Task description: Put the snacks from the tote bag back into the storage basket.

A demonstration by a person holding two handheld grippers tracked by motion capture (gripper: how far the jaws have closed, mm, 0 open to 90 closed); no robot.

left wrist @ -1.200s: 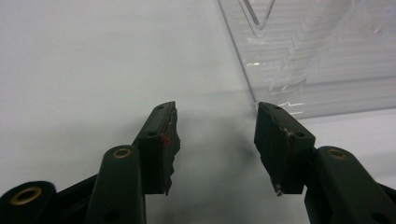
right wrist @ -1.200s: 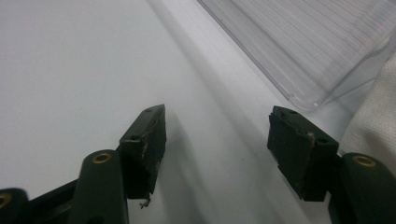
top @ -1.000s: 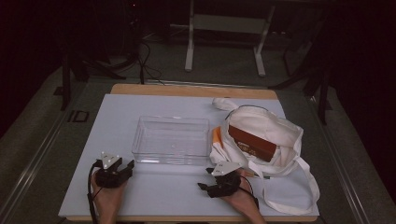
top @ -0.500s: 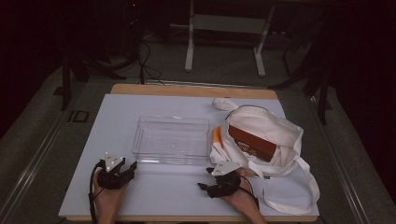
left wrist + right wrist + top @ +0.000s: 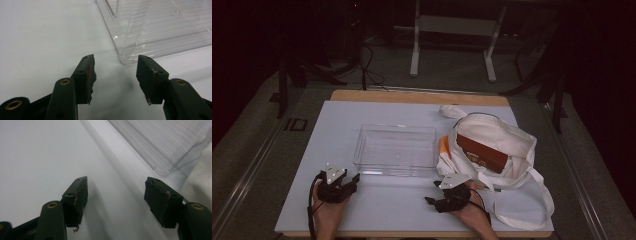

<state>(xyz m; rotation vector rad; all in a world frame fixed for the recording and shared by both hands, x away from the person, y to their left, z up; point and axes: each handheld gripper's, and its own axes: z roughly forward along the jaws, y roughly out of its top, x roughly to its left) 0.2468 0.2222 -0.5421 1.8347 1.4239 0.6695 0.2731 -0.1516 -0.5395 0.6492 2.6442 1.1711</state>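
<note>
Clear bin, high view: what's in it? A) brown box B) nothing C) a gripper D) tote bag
B: the clear bin shows bare floor through its walls, while the brown box sits in the white tote bag to its right.

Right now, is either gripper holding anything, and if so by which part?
Nothing is held. The left gripper and right gripper both stand open over the bare white table, near the clear tray.
</note>
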